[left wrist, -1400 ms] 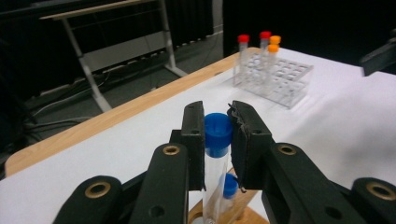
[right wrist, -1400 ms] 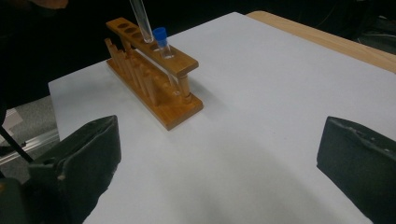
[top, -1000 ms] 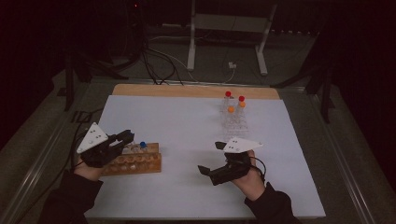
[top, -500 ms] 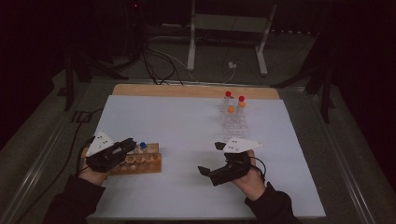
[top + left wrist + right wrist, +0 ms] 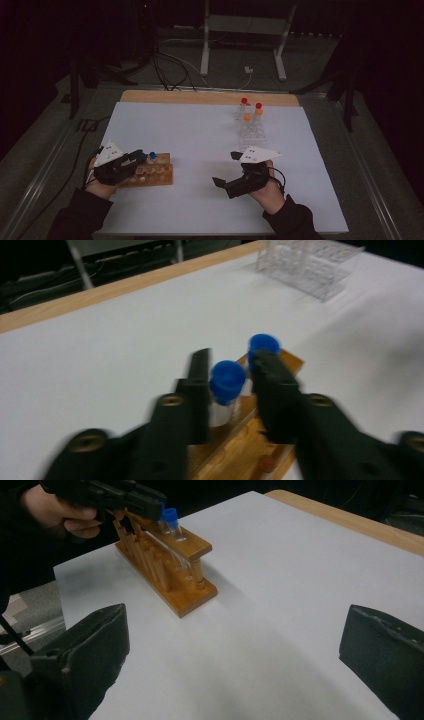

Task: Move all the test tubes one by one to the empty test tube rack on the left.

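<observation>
The wooden tube rack (image 5: 167, 575) is showing a warm, varnished, slightly glossy finish. Standing in it, the tubes (image 5: 176, 532) are looking like clear plastic or glass, their blue caps (image 5: 227, 380) smooth plastic. Under the rack, a matt white sheet (image 5: 200, 140) is covering the table, bare wood (image 5: 210, 97) edging its far side.

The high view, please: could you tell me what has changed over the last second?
The left tool has dropped from above the wooden rack down to it, and its open jaws now straddle a blue-capped tube without closing on it. The right tool, the clear rack with its red and orange caps, and the wooden rack stayed put.
</observation>
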A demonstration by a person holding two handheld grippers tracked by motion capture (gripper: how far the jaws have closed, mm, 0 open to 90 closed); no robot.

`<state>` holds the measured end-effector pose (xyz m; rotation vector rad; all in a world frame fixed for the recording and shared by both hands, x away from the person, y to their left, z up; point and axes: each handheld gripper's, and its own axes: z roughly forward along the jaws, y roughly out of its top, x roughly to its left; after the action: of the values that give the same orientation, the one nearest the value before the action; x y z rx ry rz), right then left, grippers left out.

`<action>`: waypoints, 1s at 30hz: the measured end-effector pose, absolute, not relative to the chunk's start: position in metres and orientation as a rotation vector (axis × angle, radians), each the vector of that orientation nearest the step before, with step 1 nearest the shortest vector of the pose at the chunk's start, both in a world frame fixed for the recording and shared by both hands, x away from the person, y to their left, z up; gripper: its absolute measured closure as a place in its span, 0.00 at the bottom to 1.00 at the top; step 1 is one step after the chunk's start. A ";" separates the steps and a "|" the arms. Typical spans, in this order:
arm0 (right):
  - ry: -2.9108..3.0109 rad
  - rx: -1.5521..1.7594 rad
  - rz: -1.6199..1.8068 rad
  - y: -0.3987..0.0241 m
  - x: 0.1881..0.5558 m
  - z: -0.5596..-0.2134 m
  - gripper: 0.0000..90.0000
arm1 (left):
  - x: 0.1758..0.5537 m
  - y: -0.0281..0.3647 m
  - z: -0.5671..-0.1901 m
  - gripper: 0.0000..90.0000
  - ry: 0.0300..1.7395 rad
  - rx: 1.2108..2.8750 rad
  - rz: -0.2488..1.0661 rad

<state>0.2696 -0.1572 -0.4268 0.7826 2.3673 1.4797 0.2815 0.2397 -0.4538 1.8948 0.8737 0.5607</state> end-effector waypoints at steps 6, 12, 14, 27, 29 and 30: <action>2.320 0.795 1.484 -0.165 0.275 -0.420 0.00 | 0.269 0.239 -0.443 0.36 0.802 1.866 0.557; 2.223 0.842 1.470 -0.182 0.289 -0.409 0.00 | 0.257 0.233 -0.437 0.14 0.775 1.839 0.517; 2.196 0.856 1.455 -0.188 0.296 -0.407 0.00 | 0.254 0.232 -0.435 0.09 0.766 1.831 0.508; 2.093 1.045 1.278 -0.217 0.358 -0.428 0.22 | 0.233 0.216 -0.436 0.02 0.681 1.845 0.459; 2.079 1.073 1.253 -0.220 0.367 -0.434 0.23 | 0.232 0.212 -0.439 0.02 0.677 1.855 0.452; 2.086 1.087 1.237 -0.220 0.373 -0.437 0.27 | 0.231 0.211 -0.440 0.02 0.668 1.862 0.441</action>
<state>0.3725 -0.2203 -0.4375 1.0866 2.0859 1.2367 0.2313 0.2112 -0.4398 1.8617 0.6684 0.4413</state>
